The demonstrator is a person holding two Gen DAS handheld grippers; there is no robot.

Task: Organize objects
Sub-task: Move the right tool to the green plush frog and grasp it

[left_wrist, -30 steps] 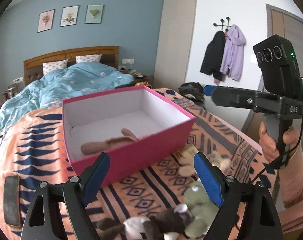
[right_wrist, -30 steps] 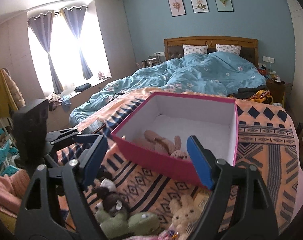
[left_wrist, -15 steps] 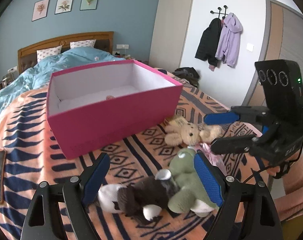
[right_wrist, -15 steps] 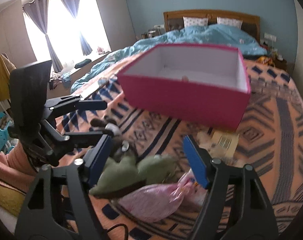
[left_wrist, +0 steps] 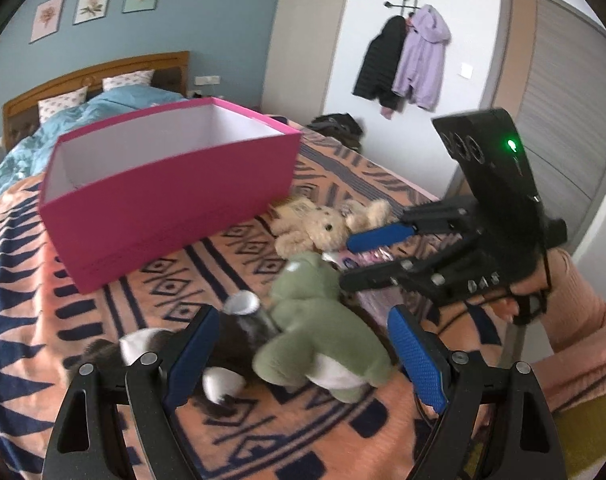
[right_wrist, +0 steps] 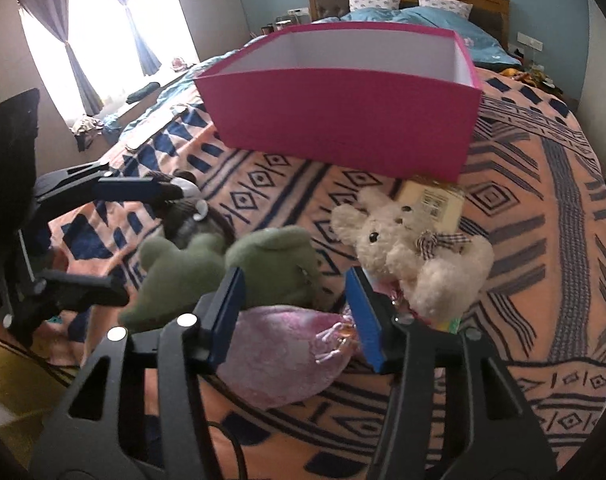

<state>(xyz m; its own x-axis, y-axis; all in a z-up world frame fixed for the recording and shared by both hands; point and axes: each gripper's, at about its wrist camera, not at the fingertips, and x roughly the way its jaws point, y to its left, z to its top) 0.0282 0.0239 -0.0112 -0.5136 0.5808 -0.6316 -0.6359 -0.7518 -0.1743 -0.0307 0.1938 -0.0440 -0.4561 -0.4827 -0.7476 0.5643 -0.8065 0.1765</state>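
A pink box [left_wrist: 171, 196] [right_wrist: 343, 120] stands open on the patterned blanket. In front of it lie a green plush [left_wrist: 319, 328] [right_wrist: 239, 264], a dark brown and white plush [left_wrist: 223, 344] [right_wrist: 187, 216], a cream bunny [left_wrist: 323, 226] [right_wrist: 407, 248] and a pink plush [right_wrist: 279, 352]. My left gripper [left_wrist: 299, 356] [right_wrist: 115, 240] is open, its jaws low on either side of the green and dark plushes. My right gripper [right_wrist: 295, 308] [left_wrist: 343, 260] is open over the pink plush, between the green plush and the bunny.
A small yellow labelled packet [right_wrist: 435, 200] lies between the bunny and the box. The bed with a blue duvet [right_wrist: 415, 20] stretches behind the box. Coats [left_wrist: 403, 64] hang on the wall to the right; a window with curtains [right_wrist: 103, 24] is on the left.
Both grippers have dropped from above the box down to the plush toys in front of it. The box's inside is now out of sight. The right gripper's jaws have narrowed a little.
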